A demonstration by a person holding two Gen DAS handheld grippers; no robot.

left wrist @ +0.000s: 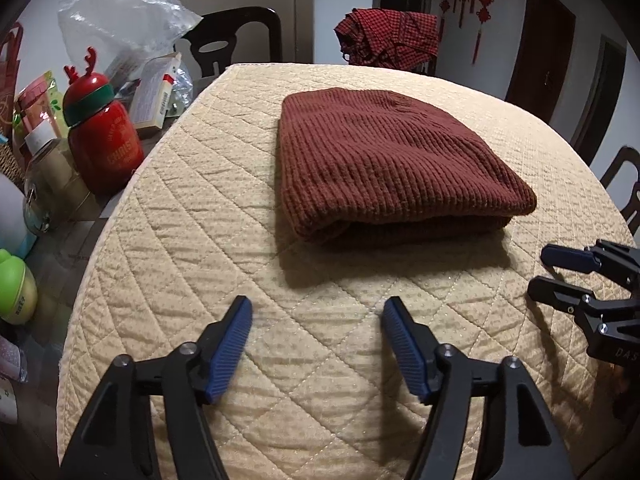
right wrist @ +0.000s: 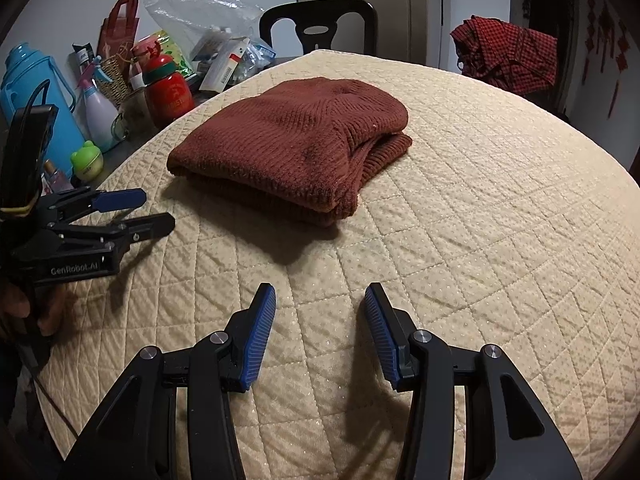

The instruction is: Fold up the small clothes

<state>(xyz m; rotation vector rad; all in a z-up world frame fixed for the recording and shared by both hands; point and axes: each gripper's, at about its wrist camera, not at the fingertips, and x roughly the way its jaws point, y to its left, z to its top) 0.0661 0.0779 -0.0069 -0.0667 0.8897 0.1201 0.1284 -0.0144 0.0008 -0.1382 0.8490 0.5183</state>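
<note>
The rust-brown knitted garment (left wrist: 392,160) lies folded into a compact stack ahead of both grippers, resting flat on the cream quilted cover (left wrist: 200,240) and touching neither tool. The left gripper (left wrist: 316,320) holds its jaws apart with only quilt between the blue pads; the right gripper (right wrist: 320,308) is likewise spread and empty, hovering short of the stack's near edge.

The ribbed knit looks soft, thick and light, so it should sag and unfold if lifted by one layer. The layered open edges show on the stack's near and right sides as the right gripper sees them; a pinch there would likely need to catch every layer at once, or the top one will peel away. The rounded folded edge to the left looks the firmer hold. The quilted cover seems grippy enough to keep the stack from sliding.

To the left of the tools the cover ends beside a crowded patch of tabletop: a red antlered bottle (left wrist: 102,136), a blue jug (right wrist: 36,108), a clear plastic bag (left wrist: 120,24). Beyond the stack, a red checked cloth (left wrist: 388,38) hangs over a chair, well apart
</note>
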